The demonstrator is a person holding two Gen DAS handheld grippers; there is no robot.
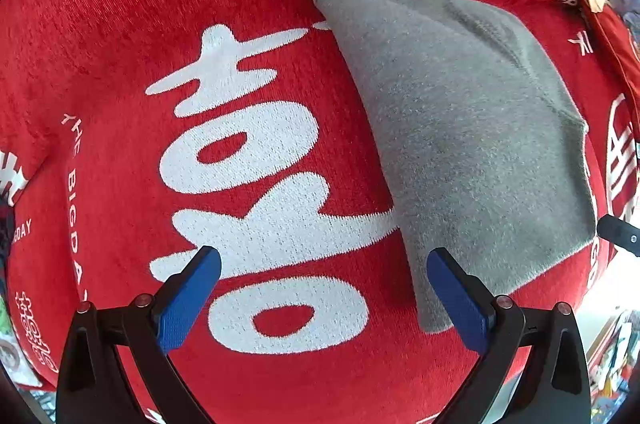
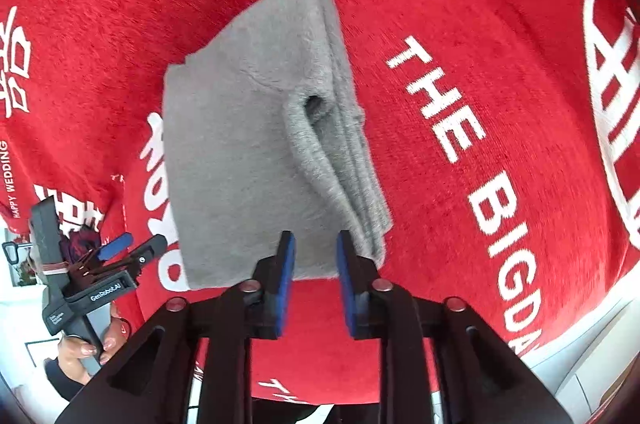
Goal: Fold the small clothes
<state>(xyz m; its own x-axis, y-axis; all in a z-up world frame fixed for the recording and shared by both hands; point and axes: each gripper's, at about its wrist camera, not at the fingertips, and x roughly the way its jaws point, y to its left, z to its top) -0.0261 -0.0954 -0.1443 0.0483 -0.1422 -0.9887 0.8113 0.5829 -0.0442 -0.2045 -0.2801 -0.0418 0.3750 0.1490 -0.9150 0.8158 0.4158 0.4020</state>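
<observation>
Left wrist view first: at the left I see the red blanket [image 1: 120, 23] with its large white characters, spread under everything. My left gripper [image 1: 324, 294] hangs over it with its blue pads wide apart and nothing between them. Just right of that lies the grey folded garment [image 1: 460, 127], flat on the blanket, its near corner reaching under the right-hand pad. At the far right edge a dark tip of the other tool shows.

In the right wrist view, the left gripper [image 2: 120, 244] appears at the far left, held by a hand [image 2: 86, 348]. The grey folded garment [image 2: 260, 143] sits in the middle, stacked layers showing along its right edge. My right gripper [image 2: 316, 284] has its jaws slightly parted just before the garment's near edge, clasping nothing.
</observation>
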